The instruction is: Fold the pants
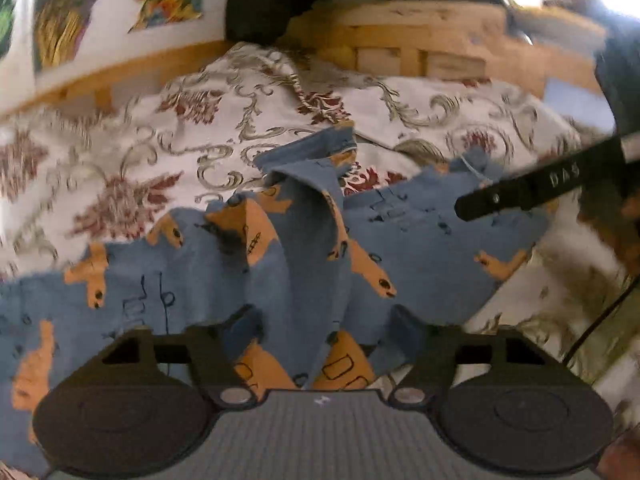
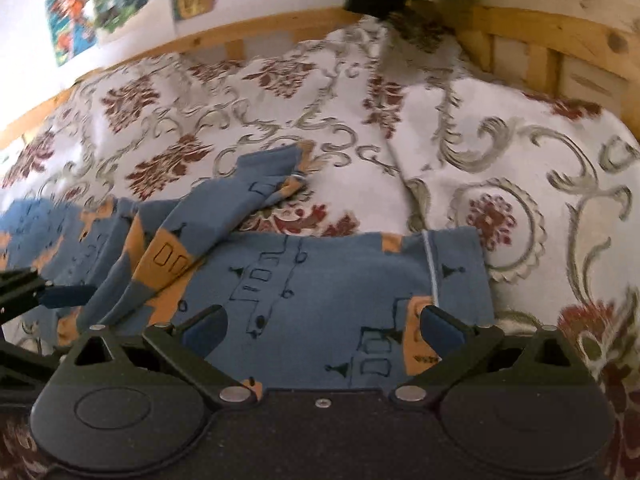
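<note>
Pants: small blue pants with orange patches lie on a bed with a flowered bedspread. In the right wrist view they fill the lower centre and left of the frame; one part lies flat, and a twisted, bunched part runs up toward the centre.

Left gripper: jaws stand wide apart. A raised ridge of cloth sits between the fingers, but they do not pinch it.

Right gripper: jaws also wide apart, low over the flat part, holding nothing. Whether the blue pads touch the cloth, I cannot tell.

Step in hand: it looks like an early stage, spreading or taking hold before the first fold. The pants are still crumpled.

Next move: probably each gripper must close on an edge and pull the bunched part straight.

Edges: the flat part's far edge runs across the centre of the right view, with a corner at centre right.

Open room: bare bedspread lies beyond the pants, toward the upper frame. A wooden bed frame borders it at top.
</note>
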Motion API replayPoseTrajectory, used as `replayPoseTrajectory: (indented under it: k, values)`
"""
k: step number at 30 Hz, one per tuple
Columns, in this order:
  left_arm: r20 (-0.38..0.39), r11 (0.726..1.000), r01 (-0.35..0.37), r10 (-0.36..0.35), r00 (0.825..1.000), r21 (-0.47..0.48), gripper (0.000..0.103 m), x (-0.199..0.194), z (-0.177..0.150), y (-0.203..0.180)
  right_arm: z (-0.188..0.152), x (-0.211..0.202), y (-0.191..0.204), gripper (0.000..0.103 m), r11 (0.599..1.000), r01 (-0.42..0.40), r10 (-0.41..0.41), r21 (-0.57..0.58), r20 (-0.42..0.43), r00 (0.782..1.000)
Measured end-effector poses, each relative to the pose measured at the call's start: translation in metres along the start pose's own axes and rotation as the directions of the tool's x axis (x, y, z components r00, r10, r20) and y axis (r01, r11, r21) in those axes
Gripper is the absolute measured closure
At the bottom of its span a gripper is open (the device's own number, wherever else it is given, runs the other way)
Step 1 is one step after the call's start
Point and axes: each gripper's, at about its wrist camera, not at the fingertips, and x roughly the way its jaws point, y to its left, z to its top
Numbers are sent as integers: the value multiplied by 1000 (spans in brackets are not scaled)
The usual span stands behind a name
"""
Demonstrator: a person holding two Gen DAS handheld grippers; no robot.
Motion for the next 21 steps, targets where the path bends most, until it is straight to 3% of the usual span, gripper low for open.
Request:
replayPoseTrajectory:
  k: [4, 7, 13, 15, 16, 18, 21]
  values:
    - [15, 995, -32, 31, 999, 97, 51, 1, 3, -17, 21, 8, 13, 4, 998, -39, 40, -46, 26, 999]
    - [9, 985, -62, 61, 998, 162, 66, 1, 2, -25, 46, 17, 29, 14, 992, -70, 74, -107, 34, 997]
    - [59, 963, -98, 86, 995, 249, 66, -7, -1, -36, 99, 44, 60, 17, 980, -108, 112, -169, 14, 994]
    - [66, 962, -81, 66, 996, 260, 67, -9, -2, -39, 116, 61, 72, 18, 971, -115, 113, -208, -20, 993]
    - [63, 961, -65, 50, 997, 268, 76, -8, -2, -40, 124, 71, 79, 18, 964, -118, 108, -237, -55, 993]
    - [45, 956, -57, 46, 998, 289, 87, -6, -5, -42, 137, 92, 94, 25, 949, -123, 93, -289, -117, 989]
    - [37, 949, -55, 46, 998, 311, 91, -3, -7, -42, 144, 124, 111, 38, 939, -101, 23, -329, -231, 973]
